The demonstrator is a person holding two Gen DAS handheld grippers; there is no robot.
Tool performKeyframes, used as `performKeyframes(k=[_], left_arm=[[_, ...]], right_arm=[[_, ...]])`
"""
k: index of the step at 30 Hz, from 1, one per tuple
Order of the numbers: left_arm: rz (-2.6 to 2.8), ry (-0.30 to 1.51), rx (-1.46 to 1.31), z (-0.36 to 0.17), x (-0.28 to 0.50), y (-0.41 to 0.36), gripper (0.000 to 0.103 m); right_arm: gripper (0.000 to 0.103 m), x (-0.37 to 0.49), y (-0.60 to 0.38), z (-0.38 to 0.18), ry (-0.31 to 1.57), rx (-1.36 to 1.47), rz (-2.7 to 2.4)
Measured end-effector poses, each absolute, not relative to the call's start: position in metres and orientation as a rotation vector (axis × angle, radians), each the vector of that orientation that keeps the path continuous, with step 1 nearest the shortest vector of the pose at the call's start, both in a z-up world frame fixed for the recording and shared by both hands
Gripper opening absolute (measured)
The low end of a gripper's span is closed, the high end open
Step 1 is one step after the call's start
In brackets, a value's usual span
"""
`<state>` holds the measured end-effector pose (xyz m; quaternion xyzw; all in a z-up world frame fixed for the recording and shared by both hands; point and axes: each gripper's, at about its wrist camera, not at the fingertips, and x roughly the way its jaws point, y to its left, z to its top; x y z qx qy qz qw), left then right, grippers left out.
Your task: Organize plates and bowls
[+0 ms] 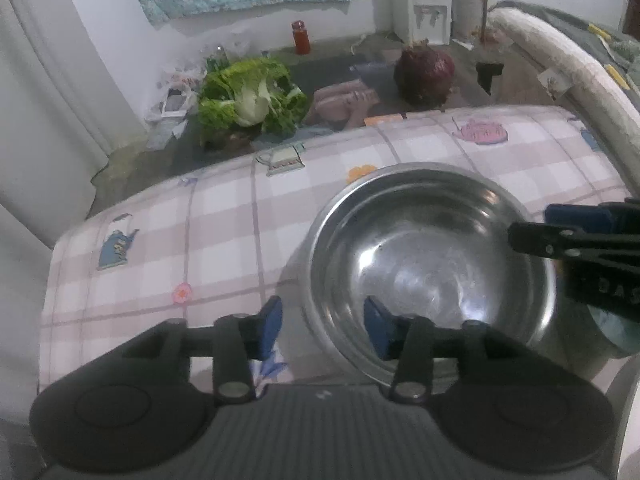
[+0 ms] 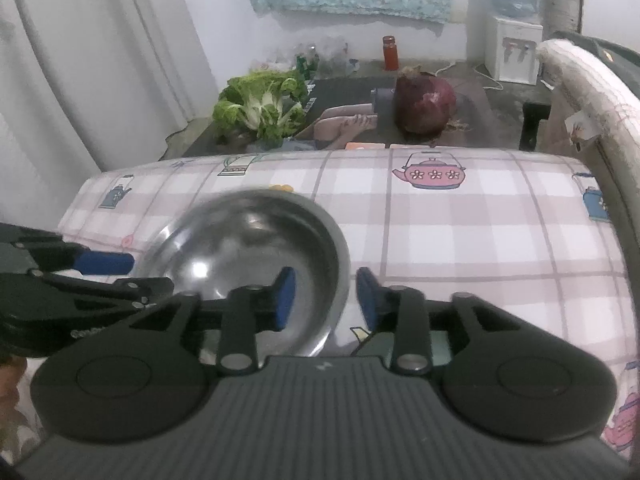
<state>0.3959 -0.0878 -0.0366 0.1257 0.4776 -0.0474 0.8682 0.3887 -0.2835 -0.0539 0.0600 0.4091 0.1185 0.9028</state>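
Two grippers: both at one steel bowl (image 1: 432, 264), one per side of it
Bowl: stainless, upright, sits on the checked tablecloth (image 1: 224, 216) with teapot prints; looks like a second steel wall under it near the left edge, so maybe a nested stack, cannot tell for sure
Left gripper (image 1: 322, 330): jaws part open, straddling the bowl's near-left rim; right blue pad (image 1: 378, 330) is inside the bowl, left blue pad (image 1: 269, 326) outside over the cloth
Left grip: gap visible between pads and rim, not clamped
Right gripper (image 2: 326, 300): jaws part open, straddling the bowl's right rim; left blue pad (image 2: 285, 300) inside the bowl, right blue pad (image 2: 366, 300) outside over the cloth
Right grip: rim runs between the pads, pads apart from it, nothing held
Cross-view: right gripper enters the left wrist view from the right edge, black finger tip over the bowl's far-right rim; left gripper enters the right wrist view from the left edge, at the bowl's left side
Bowl inside: empty, bright reflections
Beyond the table edge: leafy greens (image 1: 250, 96), a dark red round vegetable (image 1: 424, 76), red bottle (image 1: 301, 37), water dispenser (image 2: 514, 48)
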Motion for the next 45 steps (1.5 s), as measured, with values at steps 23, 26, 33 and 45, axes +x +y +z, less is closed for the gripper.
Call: performKeyframes(k=[23,26,33,45], left_arm=[[-0.151,1.158,0.054,-0.065,0.400,-0.064,0.041],[-0.157,1.174,0.033,-0.065,0.392,-0.054,0.041],[-0.153,1.191,0.046,-0.061,0.374,-0.041,0.041],[-0.112,1.097,0.089,-0.032,0.347,-0.035,0.067]], right_arm=[[0.021,0.425,-0.274,-0.070,1.002,0.123,0.327],[0.021,0.415,-0.266,-0.067,1.013,0.086,0.356],[0.023,0.387,-0.251,-0.062,1.016,0.016,0.411],[0.047,0.352,-0.269,-0.043,0.926,0.082,0.356]])
